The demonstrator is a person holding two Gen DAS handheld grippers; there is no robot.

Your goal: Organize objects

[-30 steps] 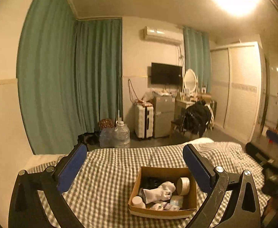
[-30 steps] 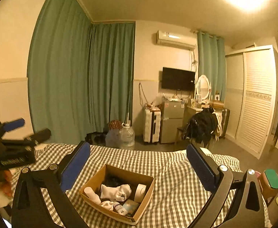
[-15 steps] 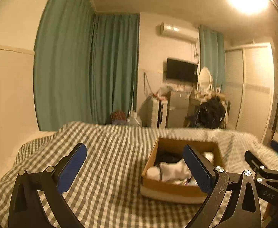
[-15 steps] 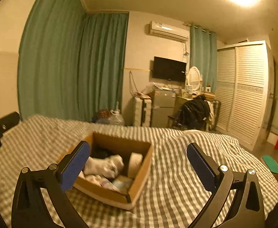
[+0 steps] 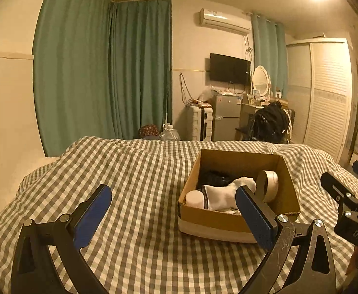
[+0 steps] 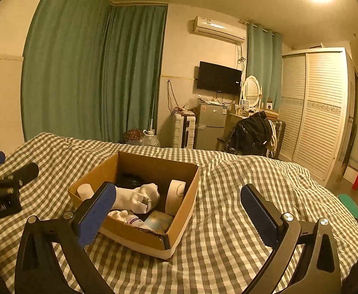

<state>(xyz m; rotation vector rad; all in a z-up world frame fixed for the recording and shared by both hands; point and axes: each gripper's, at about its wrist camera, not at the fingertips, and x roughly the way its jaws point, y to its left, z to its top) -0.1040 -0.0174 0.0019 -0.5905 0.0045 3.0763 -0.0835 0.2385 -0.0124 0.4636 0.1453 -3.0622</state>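
— Blue pads spread wide on my left gripper [image 5: 171,196], nothing between them. What sits ahead of it?

— Bare checked bedspread [image 5: 130,171] at twelve o'clock. The cardboard box [image 5: 228,223] is at about two o'clock, partly behind my right-hand pad.

— What's in the box, left to right?

— A white jar [image 5: 195,198], something dark I can't make out, a white sock [image 5: 225,191], and a tape roll [image 5: 268,183] on edge against the right wall. From the right wrist I also see a small bottle [image 6: 133,219] along the near wall.

— And your right gripper [image 6: 177,191]?

— Also spread and empty, with the box at eleven o'clock.

— What has changed in the last second?

— Both grippers have dropped lower and closer, so the box looks much larger. Its contents lie as they did.

— What does that mean for the organizing?

— I judge I'm closing in on the box. Everything I can see is already inside it, so this fits either unpacking or a finished tidy.
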